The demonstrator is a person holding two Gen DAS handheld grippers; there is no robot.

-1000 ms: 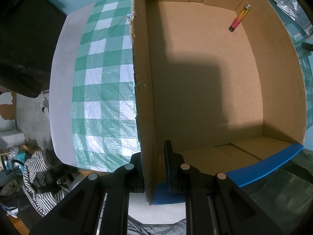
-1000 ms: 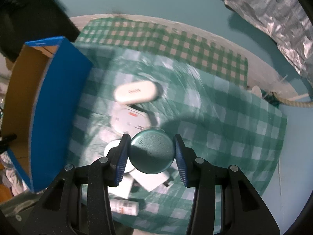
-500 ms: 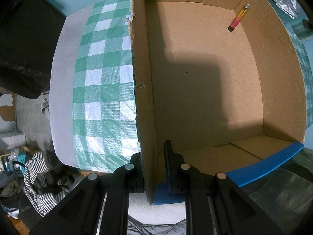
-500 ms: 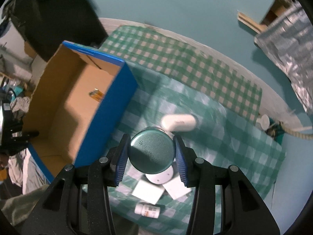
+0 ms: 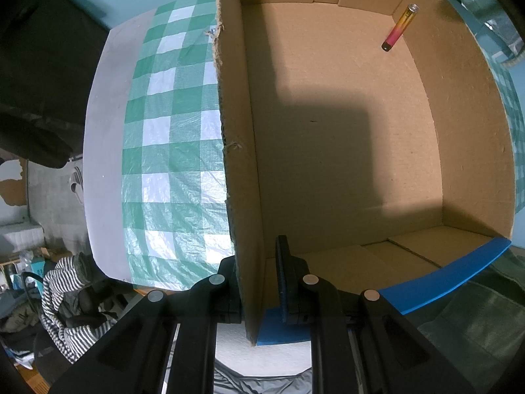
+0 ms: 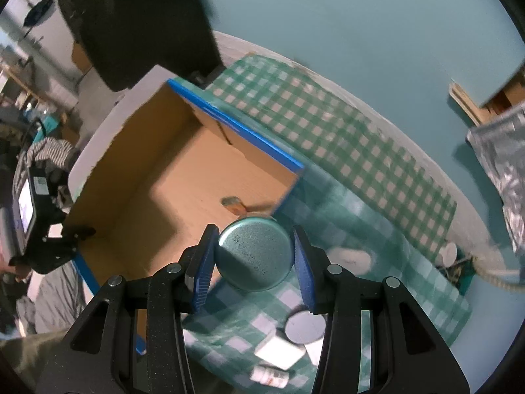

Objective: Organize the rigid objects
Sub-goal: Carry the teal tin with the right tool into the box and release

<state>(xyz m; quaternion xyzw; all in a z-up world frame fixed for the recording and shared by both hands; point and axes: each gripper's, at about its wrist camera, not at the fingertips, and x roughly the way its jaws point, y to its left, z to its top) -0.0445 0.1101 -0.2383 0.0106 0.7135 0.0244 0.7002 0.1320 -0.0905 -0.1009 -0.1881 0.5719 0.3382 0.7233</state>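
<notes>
My right gripper (image 6: 254, 256) is shut on a round teal tin (image 6: 254, 254), held above the near right corner of the open cardboard box (image 6: 164, 190) with blue outer walls. My left gripper (image 5: 254, 279) is shut on the box's left wall (image 5: 239, 164), one finger outside and one inside. A slim tube (image 5: 398, 28), yellow fading to red, lies in the box's far right corner; in the right wrist view this tube (image 6: 234, 204) shows just past the tin. The left gripper (image 6: 69, 234) pinches the box edge at the left of the right wrist view.
The green-and-white checked cloth (image 6: 344, 151) covers the table. On it lie a white oval case (image 6: 352, 258), a round disc (image 6: 303, 328), white flat packs (image 6: 279, 349) and a small white bottle (image 6: 269, 376). Striped clothing (image 5: 62, 298) lies below the table's left edge.
My right gripper carried the tin up and left, from over the loose items on the cloth to the box's corner. The left gripper and the box stayed still.
</notes>
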